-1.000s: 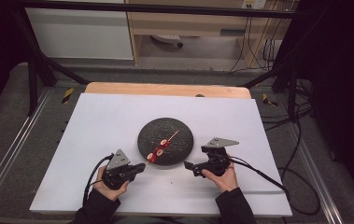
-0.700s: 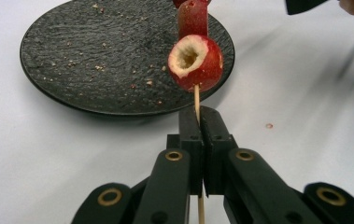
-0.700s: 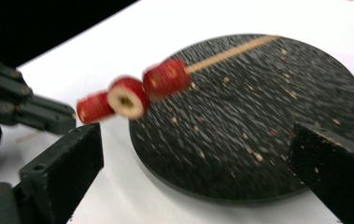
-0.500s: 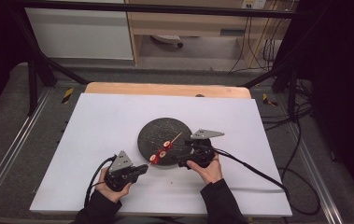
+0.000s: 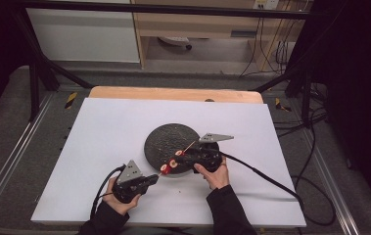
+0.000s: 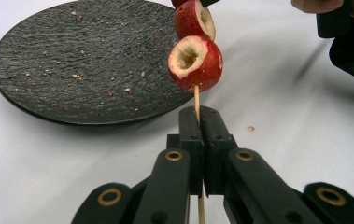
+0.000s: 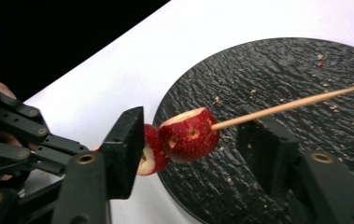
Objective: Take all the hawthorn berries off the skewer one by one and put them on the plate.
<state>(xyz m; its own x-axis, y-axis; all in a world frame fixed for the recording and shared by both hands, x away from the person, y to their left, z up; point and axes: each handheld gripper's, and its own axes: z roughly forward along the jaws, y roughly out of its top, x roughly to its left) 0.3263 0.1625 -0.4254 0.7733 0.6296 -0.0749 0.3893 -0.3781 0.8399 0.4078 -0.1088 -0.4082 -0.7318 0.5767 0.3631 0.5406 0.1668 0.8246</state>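
Black jaws of the left gripper (image 6: 198, 122) are pressed together on one thin wooden skewer (image 6: 196, 99), pinching it near its lower end; in the high view this gripper (image 5: 150, 181) sits near the front of the white table (image 5: 100, 127), held in the person's left hand (image 5: 119, 200). Fruit count: two red hollowed-out pieces threaded on the skewer. The nearer piece (image 6: 195, 63) shows a pale scooped cavity facing the left gripper's camera; the second piece (image 6: 194, 18) sits just above it, touching it. Both hang over the front edge of one round black textured plate (image 6: 72, 60), which carries scattered crumbs. One small red crumb (image 6: 251, 128) lies on the table beside the plate. Moving right: the right gripper (image 7: 188, 144) stands wide open, its jaws on either side of the fruit, one jaw just beside the piece nearer the left gripper (image 7: 147, 149), the other well apart behind the skewer. Whether that jaw touches the fruit I cannot tell. In its view the other piece (image 7: 188, 134) shows small holes in its skin, and the bare skewer (image 7: 286, 108) runs on over the plate (image 7: 277, 65). In the high view the right gripper (image 5: 182, 157) lies over the plate's front right rim, held in the right hand (image 5: 215, 174).
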